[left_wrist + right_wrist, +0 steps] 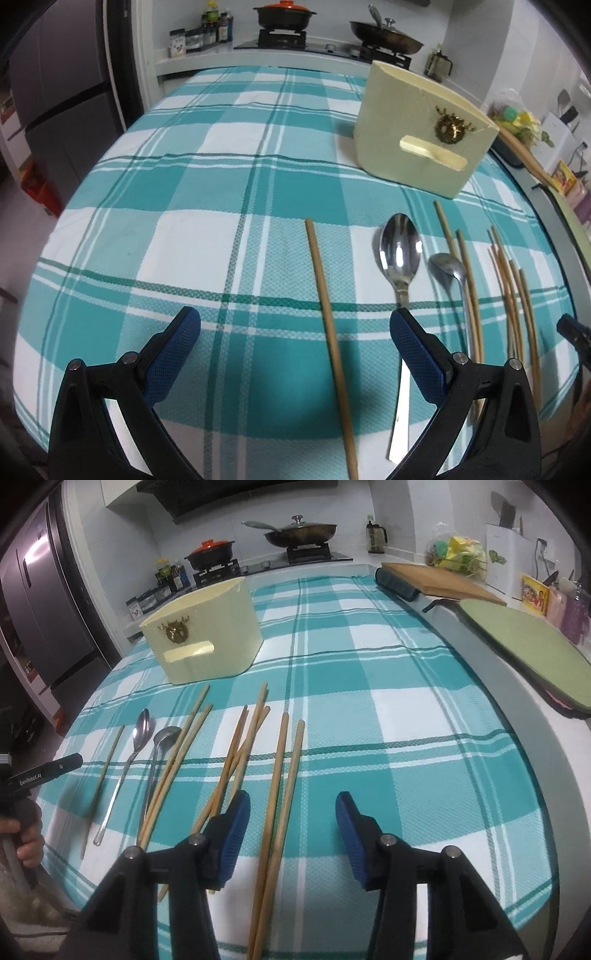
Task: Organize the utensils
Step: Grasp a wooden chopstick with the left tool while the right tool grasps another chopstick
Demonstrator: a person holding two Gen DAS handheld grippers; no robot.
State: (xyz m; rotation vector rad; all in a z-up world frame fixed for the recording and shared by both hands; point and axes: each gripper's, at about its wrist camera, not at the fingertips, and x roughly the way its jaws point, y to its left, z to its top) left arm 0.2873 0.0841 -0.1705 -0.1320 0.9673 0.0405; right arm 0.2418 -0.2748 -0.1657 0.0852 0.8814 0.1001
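Observation:
On the teal plaid tablecloth (177, 192) lies a row of utensils. My left gripper (295, 321) is open, low over the cloth, with a single wooden chopstick (327, 325) running between its blue fingers, untouched. Right of it lie a large steel spoon (400, 251), a smaller spoon (448, 269) and several more chopsticks (513, 295). My right gripper (292, 806) is open at a moderate width astride a pair of chopsticks (277, 775), its pads clear of them. A cream utensil holder (417, 136) (207, 635) stands behind the row.
A wooden cutting board (443, 579) and a green mat (524, 646) lie past the table's right edge. A stove with a red-lidded pot (210, 554) and a pan (303, 531) is at the back. A person's hand (22, 834) grips the left tool at the left edge.

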